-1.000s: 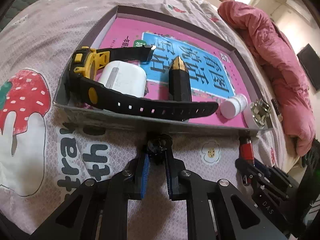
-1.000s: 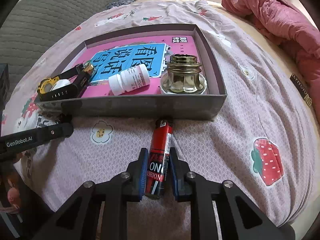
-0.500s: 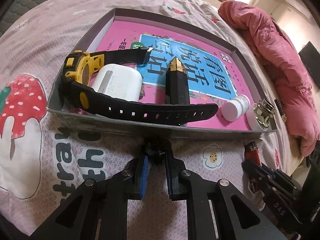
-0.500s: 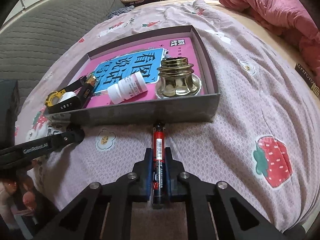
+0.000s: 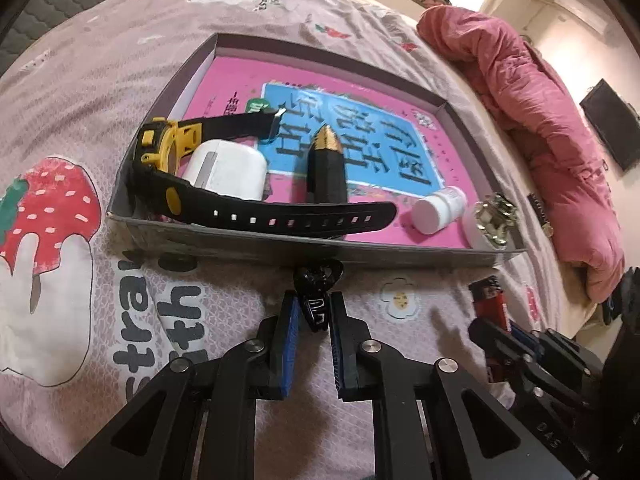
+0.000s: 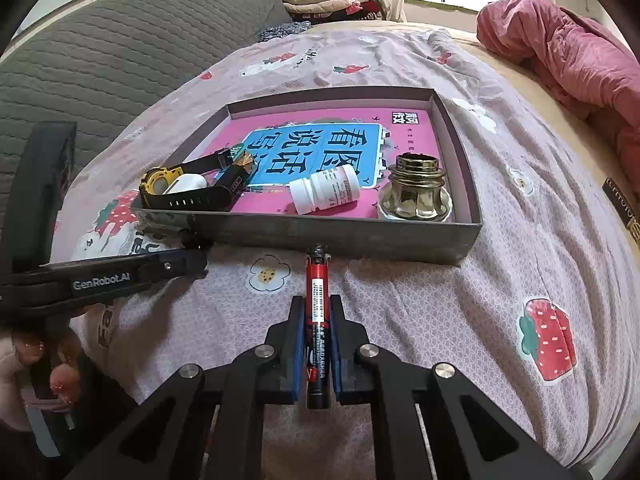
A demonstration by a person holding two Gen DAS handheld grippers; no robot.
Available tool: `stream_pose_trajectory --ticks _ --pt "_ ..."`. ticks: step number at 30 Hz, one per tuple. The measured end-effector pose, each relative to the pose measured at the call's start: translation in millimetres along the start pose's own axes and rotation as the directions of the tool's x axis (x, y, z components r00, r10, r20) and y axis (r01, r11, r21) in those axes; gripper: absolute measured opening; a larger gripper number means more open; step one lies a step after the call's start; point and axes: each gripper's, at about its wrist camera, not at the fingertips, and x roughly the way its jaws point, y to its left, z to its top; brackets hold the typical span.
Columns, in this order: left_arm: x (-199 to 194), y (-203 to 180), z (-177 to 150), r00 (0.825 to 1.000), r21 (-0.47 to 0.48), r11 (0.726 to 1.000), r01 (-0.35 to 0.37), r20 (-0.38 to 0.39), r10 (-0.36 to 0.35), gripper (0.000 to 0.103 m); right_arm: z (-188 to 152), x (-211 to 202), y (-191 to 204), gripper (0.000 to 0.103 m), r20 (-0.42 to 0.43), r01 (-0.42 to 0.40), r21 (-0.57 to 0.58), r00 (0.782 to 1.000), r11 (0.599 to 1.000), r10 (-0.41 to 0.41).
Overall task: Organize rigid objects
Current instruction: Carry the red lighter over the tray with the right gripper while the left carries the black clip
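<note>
Right wrist view: the right gripper (image 6: 316, 336) has its jaws squeezed tight on a red lighter (image 6: 317, 312), just in front of the gray tray (image 6: 348, 238) on the bed. Inside the tray lie a black and yellow watch (image 6: 180, 188), a white bottle (image 6: 326, 192) and a gold glass jar (image 6: 416, 196). Left wrist view: the left gripper (image 5: 314, 322) has its jaws pressed on a small black clip (image 5: 318, 292), right beside the tray's front wall.
</note>
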Motion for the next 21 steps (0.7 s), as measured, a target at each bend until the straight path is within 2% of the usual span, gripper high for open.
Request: stream_pose_trajectory --ticks 9,21 --pt "-14.8 -1.8 -1.2 1.0 0.01 1.0 -0.004 0.019 0.003 0.015 0.6 -5.8 1.7 0.011 0.015 -0.01 0.001 1.0 1.0 0.01" --pt "-47.7 -11.7 1.5 0.996 0.016 0.998 0.054 0.066 -0.055 0.015 6.9 -20.3 8.6 0.011 0.066 -0.05 -0.001 0.997 0.999 0.05"
